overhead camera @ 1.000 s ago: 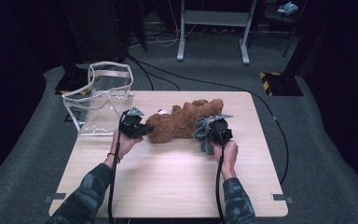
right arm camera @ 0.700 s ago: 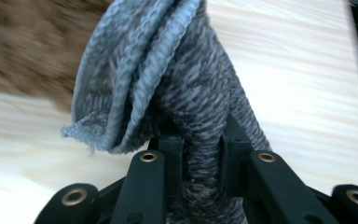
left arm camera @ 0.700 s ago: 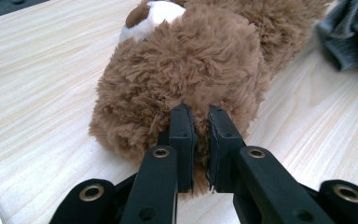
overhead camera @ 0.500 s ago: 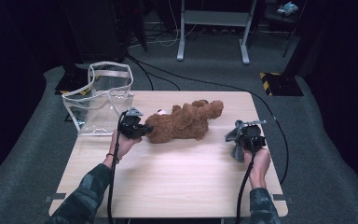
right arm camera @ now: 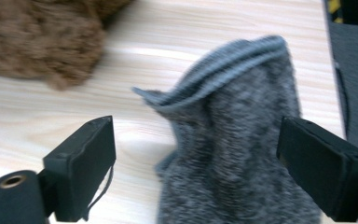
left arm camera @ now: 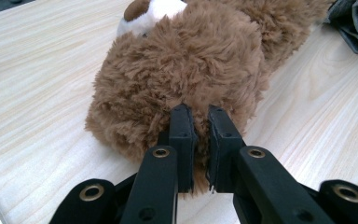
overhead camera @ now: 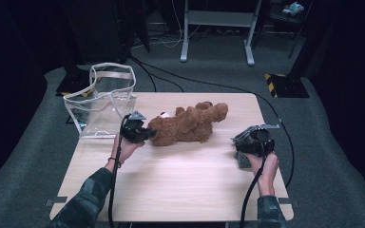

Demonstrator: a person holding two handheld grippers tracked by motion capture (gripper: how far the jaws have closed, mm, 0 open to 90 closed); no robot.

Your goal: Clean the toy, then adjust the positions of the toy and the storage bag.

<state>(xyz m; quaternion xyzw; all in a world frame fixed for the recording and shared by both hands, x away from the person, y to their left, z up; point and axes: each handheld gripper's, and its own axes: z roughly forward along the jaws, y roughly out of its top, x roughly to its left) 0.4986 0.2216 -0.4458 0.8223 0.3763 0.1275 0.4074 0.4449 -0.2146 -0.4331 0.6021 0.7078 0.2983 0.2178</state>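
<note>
We pin teddy bear (left arm camera: pixel 186 70) w/ left gripper (left arm camera: pixel 199 140) clamped on fur; right gripper (right arm camera: pixel 196 172), jaws just opened wide, has released grey sock (right arm camera: pixel 242 154) at bear's 4 o'clock; next: bear to clear bag (overhead camera: pixel 105 102)

The near half of the light wooden tabletop (overhead camera: pixel 171 185) is free. The fluffy brown teddy bear (overhead camera: pixel 190 124) blocks the middle, the see-through plastic bag (overhead camera: pixel 102 102) the far left corner.

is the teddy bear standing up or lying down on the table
Lying down. The teddy bear is stretched lengthwise across the wooden table, with the left gripper pinching its fur at one end.
</note>
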